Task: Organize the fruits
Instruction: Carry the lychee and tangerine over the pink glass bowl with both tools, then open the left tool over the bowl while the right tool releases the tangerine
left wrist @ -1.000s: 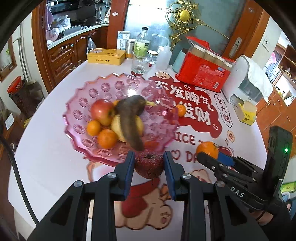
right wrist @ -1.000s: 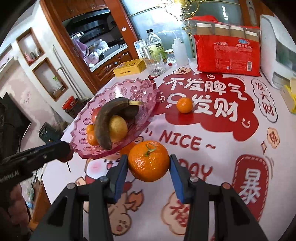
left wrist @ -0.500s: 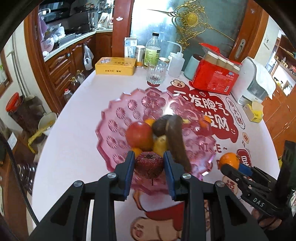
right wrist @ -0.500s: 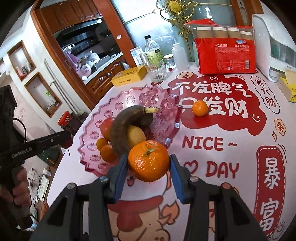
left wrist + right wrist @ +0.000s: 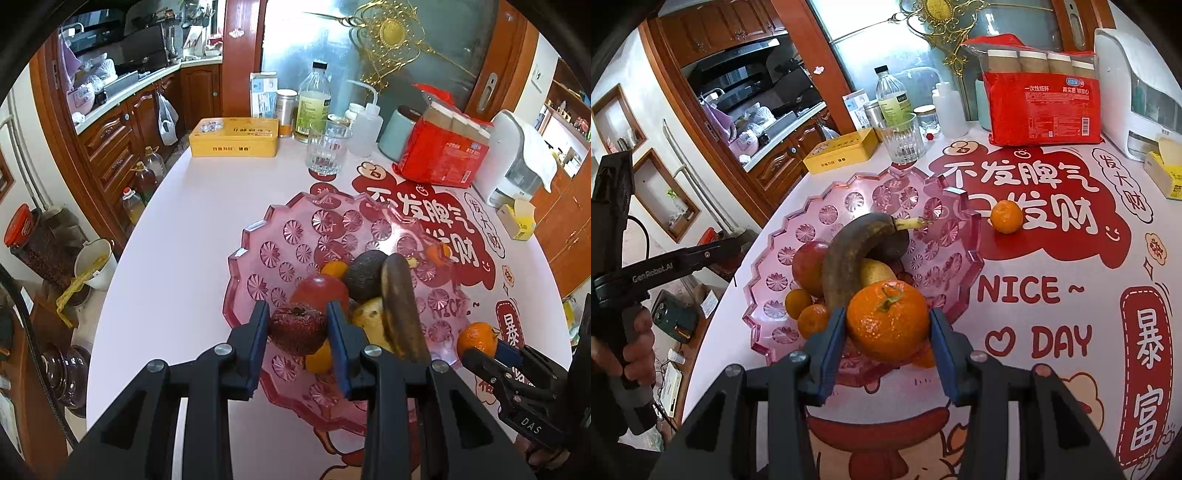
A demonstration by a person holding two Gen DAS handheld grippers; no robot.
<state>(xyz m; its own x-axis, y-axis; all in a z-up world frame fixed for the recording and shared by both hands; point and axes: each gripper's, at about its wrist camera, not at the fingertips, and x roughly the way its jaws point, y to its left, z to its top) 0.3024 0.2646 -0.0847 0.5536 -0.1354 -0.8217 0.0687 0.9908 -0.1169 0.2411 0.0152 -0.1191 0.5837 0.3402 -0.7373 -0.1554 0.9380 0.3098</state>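
My left gripper [image 5: 298,332] is shut on a wrinkled dark red fruit [image 5: 297,328] and holds it over the near rim of the pink glass fruit bowl [image 5: 258,243]. The bowl holds a browned banana [image 5: 400,306], a red apple [image 5: 319,290], a dark avocado [image 5: 365,275], a yellow fruit and small oranges. My right gripper [image 5: 888,326] is shut on a large mandarin [image 5: 888,319] just above the bowl's [image 5: 945,254] near edge. A loose mandarin [image 5: 1006,216] lies on the table past the bowl. The right gripper's mandarin [image 5: 476,339] also shows in the left wrist view.
At the back of the round table stand a yellow tin [image 5: 233,137], a drinking glass [image 5: 327,149], a bottle [image 5: 313,105], a red pack of paper cups [image 5: 441,155] and a white appliance [image 5: 517,158]. A hand [image 5: 633,343] grips the left tool's handle. The table edge drops off at left.
Both grippers have moved in over the pink bowl with their fruits still held; the left one came from in front of the bowl to above its near rim.
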